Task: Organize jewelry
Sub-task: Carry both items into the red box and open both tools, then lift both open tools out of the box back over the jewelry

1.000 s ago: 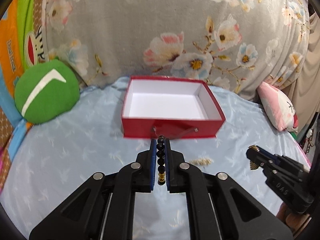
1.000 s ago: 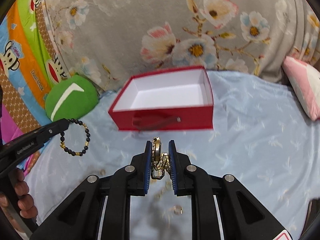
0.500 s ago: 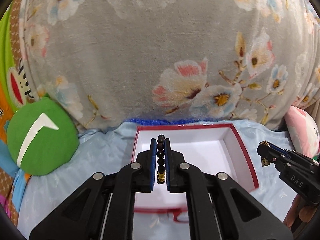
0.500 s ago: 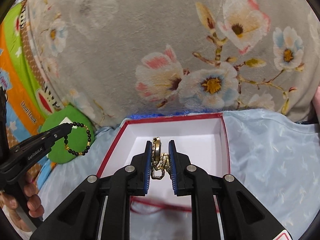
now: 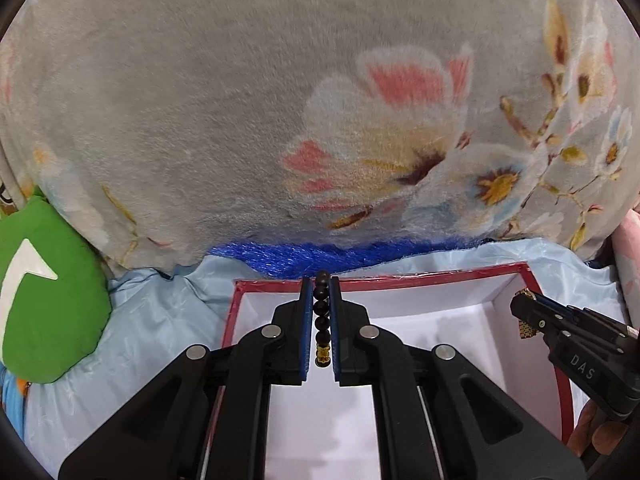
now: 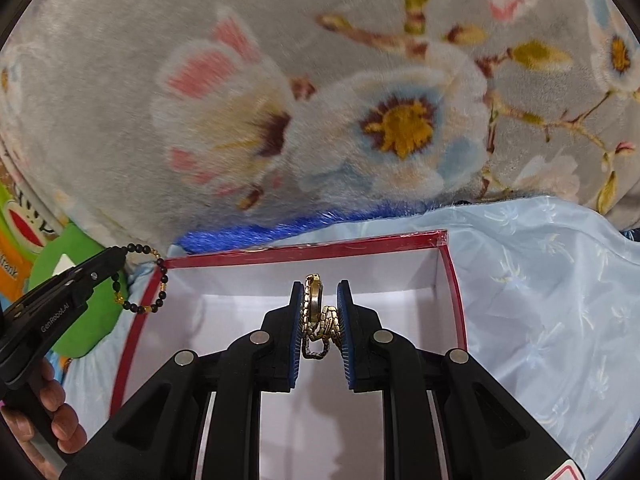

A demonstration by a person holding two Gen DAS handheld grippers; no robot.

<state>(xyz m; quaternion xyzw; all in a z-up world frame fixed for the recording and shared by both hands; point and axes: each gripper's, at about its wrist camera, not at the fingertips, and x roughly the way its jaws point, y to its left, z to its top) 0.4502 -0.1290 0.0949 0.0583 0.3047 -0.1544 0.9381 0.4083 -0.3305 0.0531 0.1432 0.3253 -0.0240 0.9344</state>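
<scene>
Underneath, a pale blue sheet (image 6: 552,300) with a faint white print covers the surface, and a grey plush blanket (image 5: 224,92) printed with pink, white and blue flowers rises behind it, a strip of bright blue pile showing along its lower edge. A green cushion (image 5: 44,292) with a white mark sits at the left. On the sheet stands an open red box (image 6: 308,251) with a bare white inside. The left gripper (image 5: 321,322) is clamped on a black bead bracelet (image 5: 322,312) with gold beads, held over the box's far left part. The right gripper (image 6: 320,320) pinches a gold chain watch (image 6: 316,312) over the box. "DAS" reads on the right gripper's side, "GenRobot.AI" on the left's.
</scene>
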